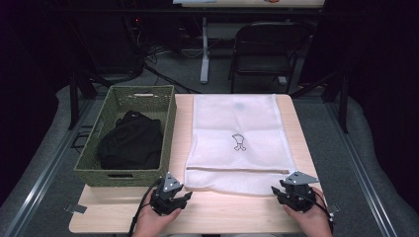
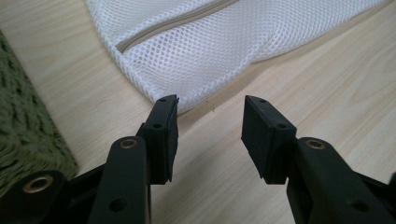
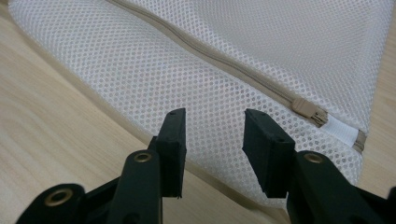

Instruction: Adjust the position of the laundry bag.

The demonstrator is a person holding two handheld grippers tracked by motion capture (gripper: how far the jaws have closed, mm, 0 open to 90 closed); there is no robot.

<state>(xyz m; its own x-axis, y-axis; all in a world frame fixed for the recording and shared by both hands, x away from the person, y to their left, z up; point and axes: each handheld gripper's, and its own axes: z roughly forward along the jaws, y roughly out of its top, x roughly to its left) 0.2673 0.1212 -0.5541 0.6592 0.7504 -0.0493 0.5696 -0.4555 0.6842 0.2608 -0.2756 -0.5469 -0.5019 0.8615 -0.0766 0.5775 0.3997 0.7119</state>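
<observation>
- While the green woven rectangular basket (image 1: 170, 118) at the table's left holds bunched black cloth (image 1: 131, 143), the white zippered mesh laundry bag (image 1: 237, 143) lies flat beside it, long axis running away from the person, beige zipper (image 3: 219, 58) at the near end.
- Left hand-held gripper (image 1: 185, 196) and right hand-held gripper (image 1: 274, 190) hover at the bag's near corners, jaws apart, holding nothing.
- Light wooden table (image 1: 227, 212); a dark room with a folding chair (image 1: 264, 49) behind.

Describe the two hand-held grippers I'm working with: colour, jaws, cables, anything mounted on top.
Both are black. The left hand-held gripper carries a grey three-cornered plate on top, and a black cable trails from it toward the person. The right hand-held gripper bears a like grey plate. Up close, each has two blocky black jaws with flat pads, on arms with brass-coloured rivets. No sleeves visible.
</observation>
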